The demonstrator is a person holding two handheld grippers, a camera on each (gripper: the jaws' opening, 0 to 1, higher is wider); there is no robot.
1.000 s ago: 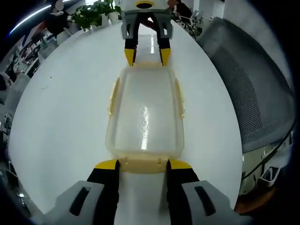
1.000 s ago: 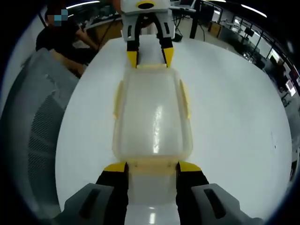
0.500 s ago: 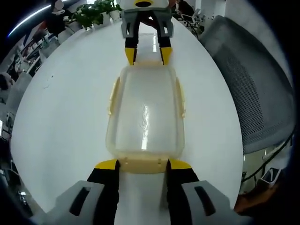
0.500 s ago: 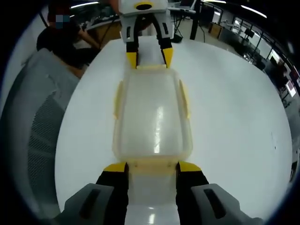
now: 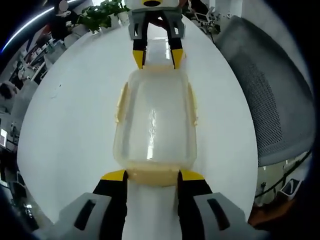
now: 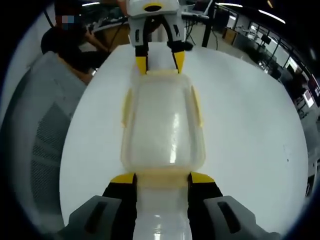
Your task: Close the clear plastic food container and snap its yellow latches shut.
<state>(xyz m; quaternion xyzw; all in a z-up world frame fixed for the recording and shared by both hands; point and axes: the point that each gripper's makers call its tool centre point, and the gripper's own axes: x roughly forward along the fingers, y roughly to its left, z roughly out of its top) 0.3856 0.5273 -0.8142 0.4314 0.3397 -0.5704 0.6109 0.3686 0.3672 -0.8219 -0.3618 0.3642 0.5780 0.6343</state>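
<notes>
Left gripper: jaws apart, yellow tips at the near end latch of the container.
Container: clear, lid on, lying lengthwise on the white table between both grippers.
Side latches: yellow, along the long edges.
Right gripper: jaws apart, tips at the opposite end latch.
Chair: grey mesh, beside the table.
</notes>
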